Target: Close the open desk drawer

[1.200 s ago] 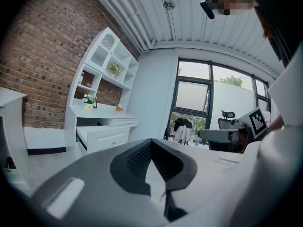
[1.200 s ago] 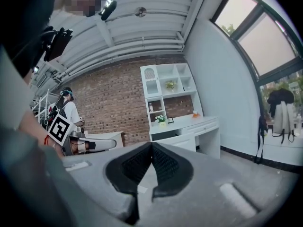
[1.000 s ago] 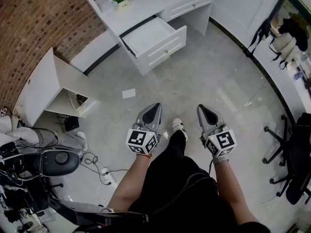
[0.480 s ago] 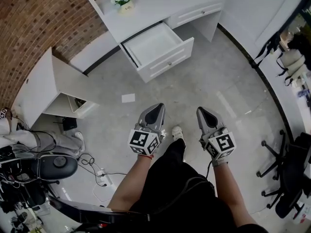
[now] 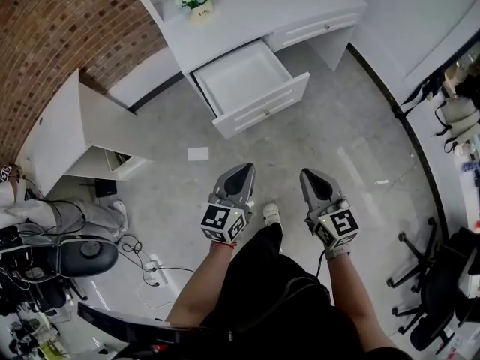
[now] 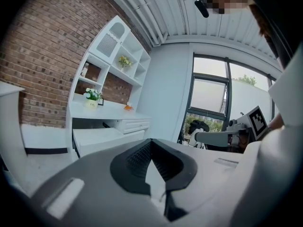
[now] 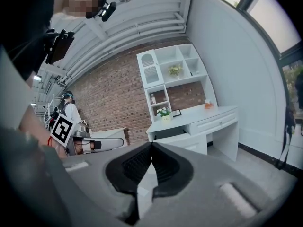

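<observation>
The white desk (image 5: 247, 13) stands against the brick wall at the top of the head view. Its left drawer (image 5: 251, 85) is pulled out wide and looks empty inside. The drawer (image 6: 102, 137) also shows low on the left in the left gripper view, and it (image 7: 189, 144) shows under the desktop in the right gripper view. My left gripper (image 5: 241, 169) and right gripper (image 5: 307, 174) hang side by side above the floor, well short of the drawer front. Both are shut with nothing between the jaws.
A low white cabinet (image 5: 67, 133) stands at the left. A paper scrap (image 5: 198, 154) lies on the floor ahead of it. Cables and equipment (image 5: 75, 257) fill the lower left, and office chairs (image 5: 439, 291) stand at the right. A flower pot (image 5: 196, 2) sits on the desktop.
The desk and open drawer have slid down and right in the head view and grown nearer as the person steps toward them. Both grippers stay shut and level.
</observation>
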A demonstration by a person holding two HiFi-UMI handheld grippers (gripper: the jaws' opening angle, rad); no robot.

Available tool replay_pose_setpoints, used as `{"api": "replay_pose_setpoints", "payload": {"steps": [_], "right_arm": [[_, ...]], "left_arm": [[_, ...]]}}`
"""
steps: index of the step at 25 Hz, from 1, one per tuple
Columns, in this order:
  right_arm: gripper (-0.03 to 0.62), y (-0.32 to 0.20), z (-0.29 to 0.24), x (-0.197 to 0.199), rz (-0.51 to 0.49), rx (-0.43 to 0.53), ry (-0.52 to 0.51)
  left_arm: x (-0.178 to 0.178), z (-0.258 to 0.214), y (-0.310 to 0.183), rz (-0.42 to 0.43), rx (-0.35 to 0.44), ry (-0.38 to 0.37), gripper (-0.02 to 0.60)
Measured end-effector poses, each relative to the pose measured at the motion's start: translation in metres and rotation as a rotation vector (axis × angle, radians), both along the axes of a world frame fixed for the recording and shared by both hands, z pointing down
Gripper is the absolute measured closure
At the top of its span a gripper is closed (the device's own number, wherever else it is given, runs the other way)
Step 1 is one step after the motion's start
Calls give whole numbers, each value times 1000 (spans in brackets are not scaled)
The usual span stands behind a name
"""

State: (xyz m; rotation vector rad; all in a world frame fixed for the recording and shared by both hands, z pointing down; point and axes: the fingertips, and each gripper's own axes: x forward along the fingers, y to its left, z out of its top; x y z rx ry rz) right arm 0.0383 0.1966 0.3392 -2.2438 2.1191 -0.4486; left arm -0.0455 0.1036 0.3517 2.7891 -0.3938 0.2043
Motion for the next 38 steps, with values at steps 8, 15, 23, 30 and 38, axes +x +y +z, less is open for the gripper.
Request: {"api": "replay_pose_setpoints", "payload": {"steps": [8, 15, 23, 30, 38], "right_arm": [[595, -39, 6, 25, -43, -19, 7], [595, -48, 6, 51, -32, -27, 10], [595, -59, 21, 65, -62, -60, 0], [595, -99, 46, 69, -136, -42, -22], [595, -144, 99, 78, -234, -48, -33]], "left_arm": [[29, 7, -31, -4, -12, -3, 580], [47, 5, -44, -1, -12, 16, 580], [39, 20, -55, -51, -18, -5, 580], [44, 43, -75, -115, -27, -6, 580], [68, 84, -100, -205, -53, -3, 580]]}}
